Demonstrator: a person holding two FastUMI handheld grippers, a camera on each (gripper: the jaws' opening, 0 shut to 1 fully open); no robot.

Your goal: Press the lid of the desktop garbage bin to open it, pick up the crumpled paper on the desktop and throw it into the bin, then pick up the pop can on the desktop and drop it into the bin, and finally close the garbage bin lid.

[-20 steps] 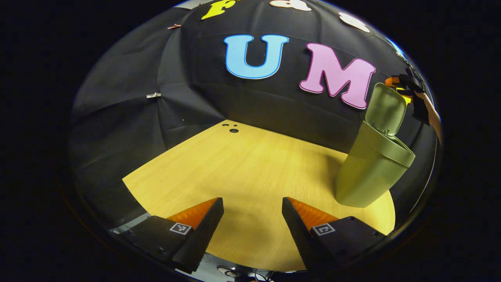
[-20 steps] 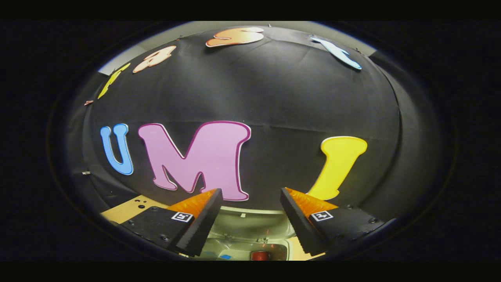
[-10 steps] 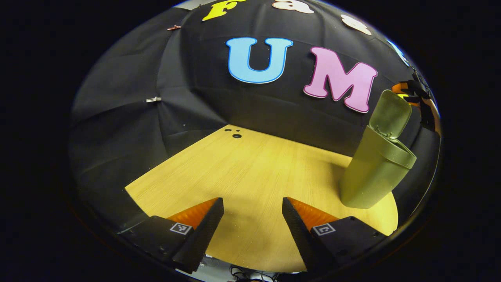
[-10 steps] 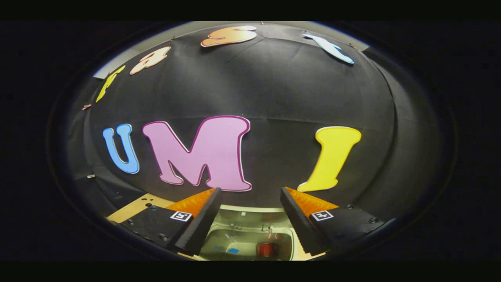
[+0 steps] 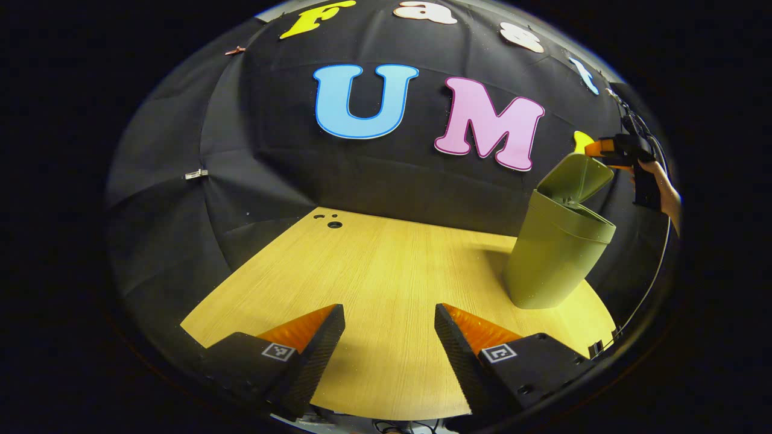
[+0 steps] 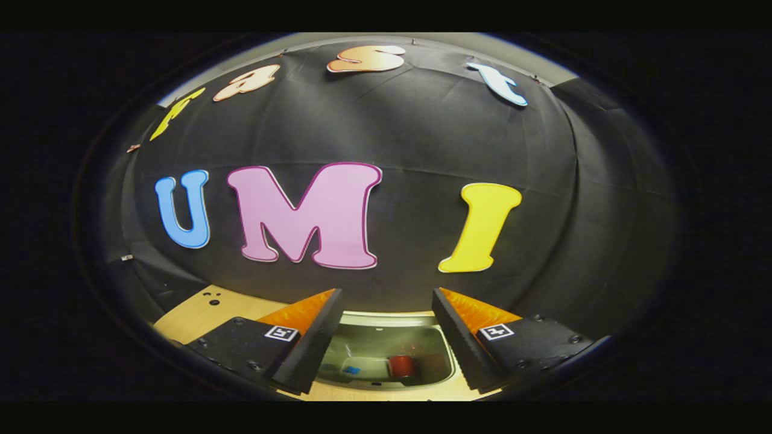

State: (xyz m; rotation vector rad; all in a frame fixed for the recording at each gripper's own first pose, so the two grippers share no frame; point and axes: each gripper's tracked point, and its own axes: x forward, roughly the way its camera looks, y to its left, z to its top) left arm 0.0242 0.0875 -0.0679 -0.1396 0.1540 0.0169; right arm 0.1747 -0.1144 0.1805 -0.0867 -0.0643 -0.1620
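The olive-green bin [image 5: 558,259] stands on the wooden table [image 5: 386,271] at the right of the left gripper view. Its lid [image 5: 576,178] is hinged up and leans halfway over the opening. My right gripper [image 5: 600,149], held by a hand [image 5: 663,196], is at the lid's top edge. In the right gripper view I look down into the bin [image 6: 362,346], with a red can [image 6: 401,364] on its floor and the right gripper [image 6: 386,337] open above it. My left gripper [image 5: 389,337] is open over the table, left of the bin, with nothing between its fingers.
A small blue-marked thing [image 6: 351,369] lies in the bin beside the can. Small holes [image 5: 333,224] mark the table's far corner. The black cloth wall stands close behind the table and bin. A cable [image 5: 654,283] hangs at the right.
The bin's lid has tipped from nearly upright down toward the opening, with the right gripper at its top edge. The left gripper has drawn a little away from the bin.
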